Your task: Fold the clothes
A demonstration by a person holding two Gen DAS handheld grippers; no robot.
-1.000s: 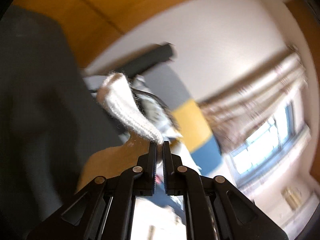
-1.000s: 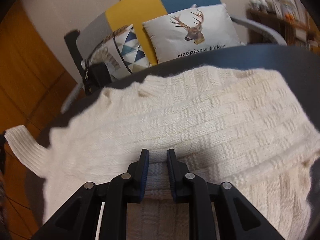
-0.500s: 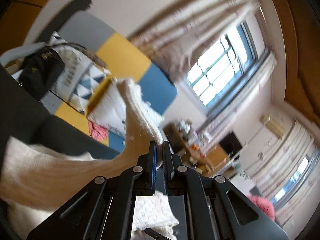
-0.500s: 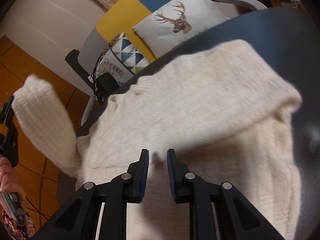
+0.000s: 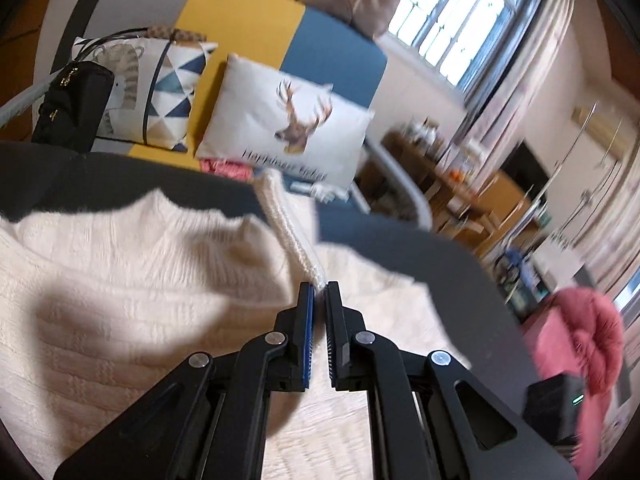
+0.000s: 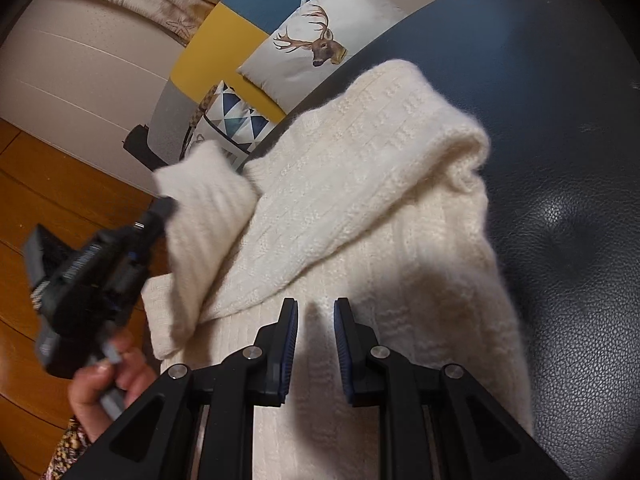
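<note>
Left gripper (image 5: 319, 290) clamped on sleeve (image 6: 202, 216), mid-fold over sweater (image 6: 360, 184). Right gripper (image 6: 316, 334) empty, jaws apart. Next: lay sleeve toward 3 o'clock, release.

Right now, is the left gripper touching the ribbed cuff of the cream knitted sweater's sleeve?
Touching. The left wrist view shows the left gripper shut on the ribbed cuff of the cream knitted sweater, its pads pinching the cuff's end.

A home living room: sofa (image 5: 332, 52) with deer cushion (image 5: 288, 128), curtained window (image 5: 460, 12).
</note>
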